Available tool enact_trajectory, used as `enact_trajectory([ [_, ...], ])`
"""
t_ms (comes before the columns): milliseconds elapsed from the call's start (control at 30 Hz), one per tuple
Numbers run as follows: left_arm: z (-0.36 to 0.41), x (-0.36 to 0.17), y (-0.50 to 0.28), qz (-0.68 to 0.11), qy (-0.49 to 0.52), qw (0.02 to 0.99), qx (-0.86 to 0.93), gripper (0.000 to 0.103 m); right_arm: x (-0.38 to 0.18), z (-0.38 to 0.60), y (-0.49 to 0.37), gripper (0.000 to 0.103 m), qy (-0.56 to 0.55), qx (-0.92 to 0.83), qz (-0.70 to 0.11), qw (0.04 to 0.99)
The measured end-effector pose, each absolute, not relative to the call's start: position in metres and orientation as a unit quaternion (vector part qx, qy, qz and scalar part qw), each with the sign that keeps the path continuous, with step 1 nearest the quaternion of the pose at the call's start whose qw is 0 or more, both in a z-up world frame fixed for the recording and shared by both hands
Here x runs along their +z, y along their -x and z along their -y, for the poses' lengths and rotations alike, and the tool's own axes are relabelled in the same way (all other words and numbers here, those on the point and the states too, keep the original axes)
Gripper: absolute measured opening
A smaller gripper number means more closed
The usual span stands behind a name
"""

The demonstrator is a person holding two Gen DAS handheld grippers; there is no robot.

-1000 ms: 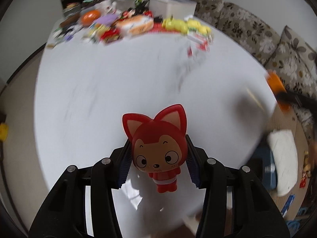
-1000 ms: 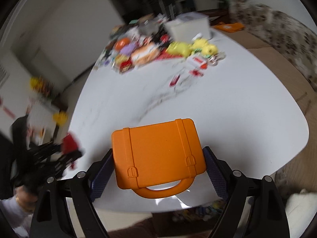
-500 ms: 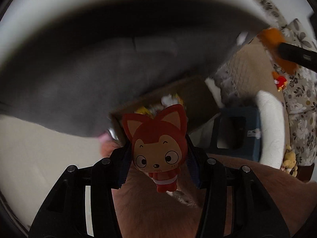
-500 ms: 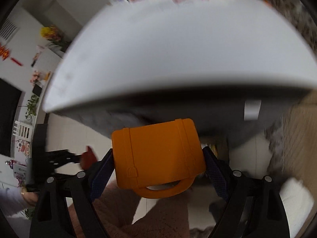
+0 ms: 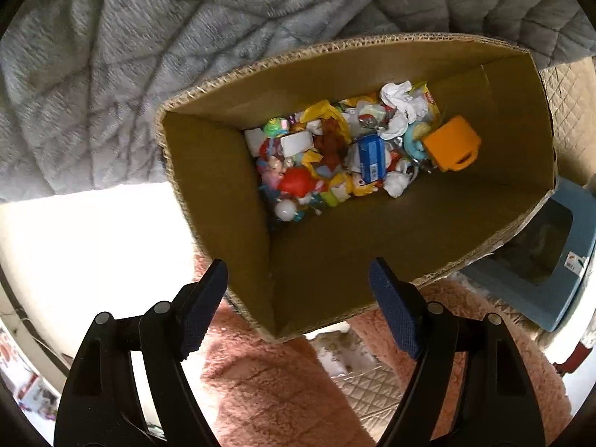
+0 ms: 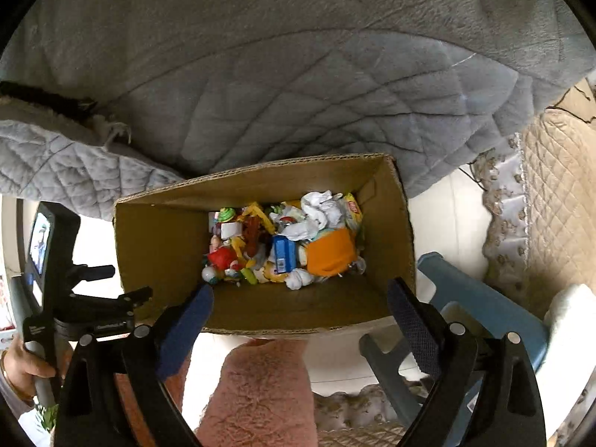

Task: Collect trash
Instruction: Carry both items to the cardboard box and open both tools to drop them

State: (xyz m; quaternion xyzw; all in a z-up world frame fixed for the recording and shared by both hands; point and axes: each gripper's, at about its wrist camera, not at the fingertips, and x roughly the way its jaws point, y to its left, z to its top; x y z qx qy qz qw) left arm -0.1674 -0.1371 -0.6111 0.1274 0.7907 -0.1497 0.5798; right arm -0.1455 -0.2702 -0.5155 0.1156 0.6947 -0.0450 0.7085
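An open cardboard box (image 5: 335, 46) (image 6: 160, 242) stands on the floor below both grippers, its bottom covered with several pieces of trash. The orange toy case (image 5: 450, 143) (image 6: 331, 251) lies in it at the right, and a red toy figure (image 5: 296, 180) (image 6: 222, 257) lies at the left. Between them are a blue carton (image 5: 370, 156) (image 6: 284, 253) and crumpled white tissue (image 5: 400, 100) (image 6: 320, 205). My left gripper (image 5: 297, 264) points down over the box's near edge, its jaws opening with nothing between them. My right gripper (image 6: 301, 286) also hangs above the near edge, jaws opening and empty.
A grey quilted blanket (image 5: 111, 56) (image 6: 298, 74) hangs behind the box. A blue plastic stool (image 5: 540, 260) (image 6: 484, 309) stands right of it. A person's pink fluffy clothing (image 5: 268, 383) (image 6: 260, 391) is close below the grippers. A hand (image 6: 22, 365) holds the left tool's handle.
Both grippers dropped from above the white table to over the box. The fox toy left the left jaws and the orange case left the right jaws; both jaws stand wider.
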Motion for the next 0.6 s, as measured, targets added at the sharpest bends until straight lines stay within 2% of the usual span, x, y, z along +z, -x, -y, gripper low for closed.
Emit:
enact_trajectory([
  [100, 0.134, -0.578, 0.169, -0.781, -0.124, 0.585, -0.179, 0.076, -0.499, 0.274, 0.145, 0.093, -0.124, -0.045, -0.689, 0.713],
  [200, 0.139, -0.515, 0.179, -0.759, -0.126, 0.594, -0.235, 0.076, -0.458, 0.270, 0.146, 0.093, -0.124, -0.043, -0.670, 0.730],
  [267, 0.146, -0.455, 0.185, -0.731, -0.140, 0.605, -0.283, 0.076, -0.425, 0.271, 0.149, 0.097, -0.129, -0.049, -0.654, 0.744],
  [400, 0.162, -0.332, 0.181, -0.661, -0.151, 0.633, -0.372, 0.077, -0.366, 0.284, 0.161, 0.097, -0.164, -0.071, -0.616, 0.767],
  [467, 0.176, -0.269, 0.157, -0.608, -0.146, 0.667, -0.406, 0.091, -0.342, 0.291, 0.169, 0.097, -0.190, -0.087, -0.596, 0.775],
  [600, 0.213, -0.225, 0.077, -0.545, -0.172, 0.734, -0.367, 0.092, -0.310, 0.297, 0.185, 0.097, -0.238, -0.118, -0.562, 0.784],
])
